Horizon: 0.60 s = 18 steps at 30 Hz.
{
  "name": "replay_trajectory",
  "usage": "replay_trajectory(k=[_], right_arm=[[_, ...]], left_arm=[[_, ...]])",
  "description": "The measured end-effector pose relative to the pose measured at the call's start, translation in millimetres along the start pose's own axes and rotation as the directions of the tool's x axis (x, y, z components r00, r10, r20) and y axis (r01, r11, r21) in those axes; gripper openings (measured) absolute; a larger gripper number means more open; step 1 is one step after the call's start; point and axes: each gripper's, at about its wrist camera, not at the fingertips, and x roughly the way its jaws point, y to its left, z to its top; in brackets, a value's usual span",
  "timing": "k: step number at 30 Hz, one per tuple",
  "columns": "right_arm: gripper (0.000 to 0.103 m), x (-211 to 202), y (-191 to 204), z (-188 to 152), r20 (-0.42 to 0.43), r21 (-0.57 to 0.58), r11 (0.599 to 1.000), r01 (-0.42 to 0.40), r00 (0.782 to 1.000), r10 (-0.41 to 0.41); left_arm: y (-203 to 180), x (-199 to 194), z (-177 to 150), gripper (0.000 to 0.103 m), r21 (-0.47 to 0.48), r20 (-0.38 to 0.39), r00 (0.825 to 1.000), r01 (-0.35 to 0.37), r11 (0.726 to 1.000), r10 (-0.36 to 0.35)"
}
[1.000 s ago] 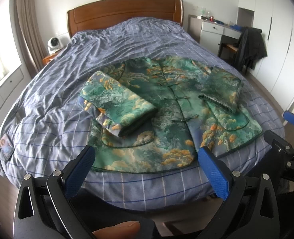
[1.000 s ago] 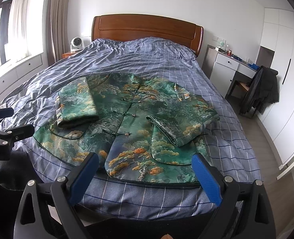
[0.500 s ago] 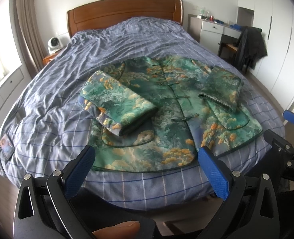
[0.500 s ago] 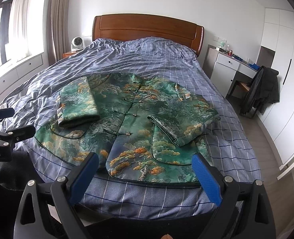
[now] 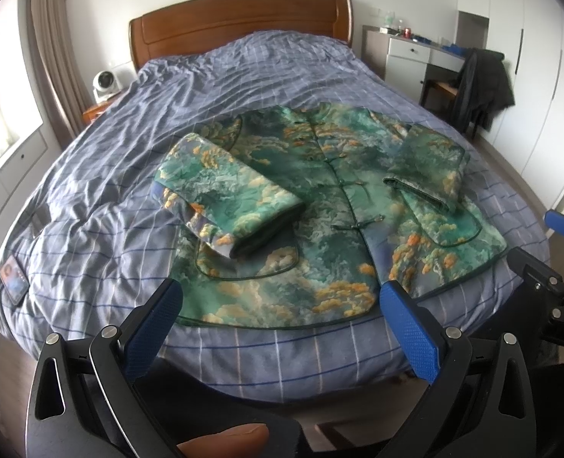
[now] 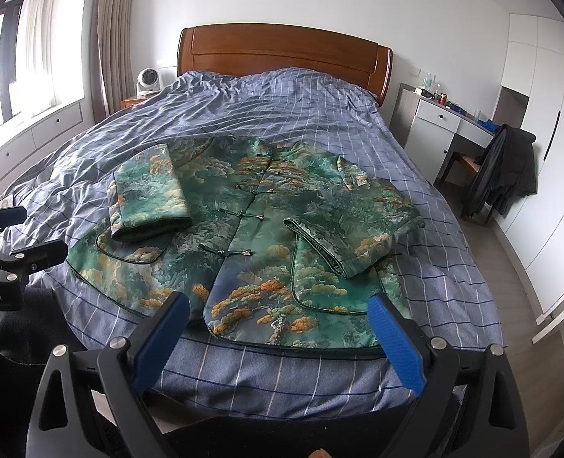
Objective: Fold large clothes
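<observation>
Green brocade jacket (image 5: pixel 331 206) mid-fold on the blue checked bed (image 5: pixel 102 198).
Left view: left gripper (image 5: pixel 278 305) jaws wide apart, empty, low centre, facing the hem. Right view: sleeves folded inward; right gripper (image 6: pixel 278 316) likewise spread, poised for lifting.

One jacket (image 5: pixel 320 229) with two folded sleeves (image 5: pixel 228 198), one bed (image 5: pixel 243 87), one fan (image 5: pixel 104 84), two grippers (image 5: pixel 282 320).
</observation>
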Motion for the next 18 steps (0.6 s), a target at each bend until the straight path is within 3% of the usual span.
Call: replay_trajectory(k=[18], right_arm=[[0.096,1.5,1.3,-1.6,-0.008,0.000,1.000,-0.002,1.000,0.002]], left_arm=[[0.9,1.0,-1.1,0.103,0.004,-0.004,1.000,-0.003,1.000,0.003]])
